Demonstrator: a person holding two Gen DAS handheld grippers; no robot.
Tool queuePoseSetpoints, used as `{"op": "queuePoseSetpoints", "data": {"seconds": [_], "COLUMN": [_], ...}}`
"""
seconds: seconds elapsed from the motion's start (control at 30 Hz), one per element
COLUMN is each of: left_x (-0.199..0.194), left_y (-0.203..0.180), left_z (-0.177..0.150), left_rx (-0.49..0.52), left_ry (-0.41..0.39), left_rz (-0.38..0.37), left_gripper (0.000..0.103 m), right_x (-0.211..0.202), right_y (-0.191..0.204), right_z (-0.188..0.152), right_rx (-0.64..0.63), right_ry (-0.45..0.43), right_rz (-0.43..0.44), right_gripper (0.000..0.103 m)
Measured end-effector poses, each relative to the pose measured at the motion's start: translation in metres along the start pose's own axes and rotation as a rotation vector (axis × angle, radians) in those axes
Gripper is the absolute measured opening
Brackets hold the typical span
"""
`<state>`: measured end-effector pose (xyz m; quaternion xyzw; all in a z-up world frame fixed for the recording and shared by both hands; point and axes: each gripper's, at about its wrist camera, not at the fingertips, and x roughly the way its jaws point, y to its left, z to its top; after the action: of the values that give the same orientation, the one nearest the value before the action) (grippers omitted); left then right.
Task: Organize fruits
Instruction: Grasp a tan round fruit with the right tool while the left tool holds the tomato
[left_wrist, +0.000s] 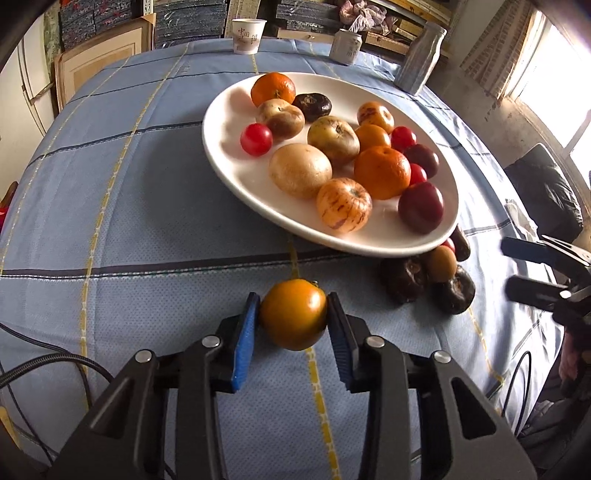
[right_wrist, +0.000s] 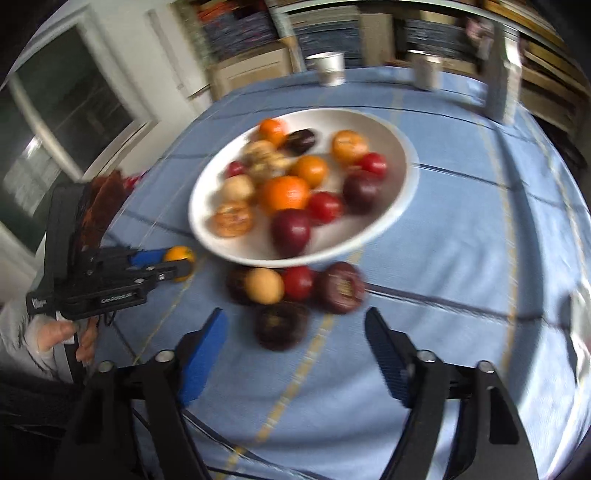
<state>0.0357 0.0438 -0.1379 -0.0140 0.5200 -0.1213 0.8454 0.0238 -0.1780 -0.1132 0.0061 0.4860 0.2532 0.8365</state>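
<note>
My left gripper is shut on a small orange-yellow fruit, held just above the blue cloth in front of the white plate. The plate holds several fruits: oranges, red tomatoes, dark plums, pale round ones. The held fruit and left gripper also show at the left of the blurred right wrist view. My right gripper is open and empty, its jaws wide apart, just short of a dark fruit in a small loose cluster by the plate's near rim.
A blue checked tablecloth covers the table. At the far edge stand a paper cup, a can and a metal bottle. A chair stands behind the table, a window on the right. Cables hang at the near edge.
</note>
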Motion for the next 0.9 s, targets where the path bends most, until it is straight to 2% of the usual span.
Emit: {"op": "queuePoseSetpoints", "data": {"seconds": [0.07, 0.1, 0.23, 0.3, 0.47, 0.53, 0.7, 0.9], "left_x": [-0.002, -0.002, -0.004, -0.003, -0.003, -0.002, -0.001, -0.006], "left_y": [0.002, 0.003, 0.004, 0.006, 0.007, 0.007, 0.007, 0.000], "left_z": [-0.001, -0.002, -0.004, -0.004, -0.003, -0.002, -0.001, 0.001], "left_rx": [-0.003, -0.004, 0.006, 0.005, 0.005, 0.002, -0.005, 0.000], "left_ry": [0.005, 0.006, 0.013, 0.016, 0.018, 0.017, 0.011, -0.014], "left_rz": [-0.009, -0.014, -0.017, -0.019, -0.024, -0.026, -0.032, -0.048], "left_gripper": [0.036, 0.036, 0.036, 0.036, 0.036, 0.036, 0.036, 0.036], "right_x": [0.013, 0.018, 0.028, 0.033, 0.043, 0.045, 0.045, 0.027], "right_y": [0.014, 0.019, 0.020, 0.017, 0.016, 0.018, 0.017, 0.013], "right_z": [0.005, 0.008, 0.016, 0.019, 0.022, 0.022, 0.019, 0.011], "right_rx": [-0.054, -0.076, -0.066, -0.048, -0.047, -0.061, -0.051, -0.027], "right_ry": [0.025, 0.038, 0.048, 0.061, 0.076, 0.077, 0.094, 0.074], "right_rz": [0.021, 0.024, 0.043, 0.057, 0.067, 0.058, 0.067, 0.079], "right_gripper": [0.050, 0.048, 0.044, 0.038, 0.032, 0.027, 0.026, 0.026]}}
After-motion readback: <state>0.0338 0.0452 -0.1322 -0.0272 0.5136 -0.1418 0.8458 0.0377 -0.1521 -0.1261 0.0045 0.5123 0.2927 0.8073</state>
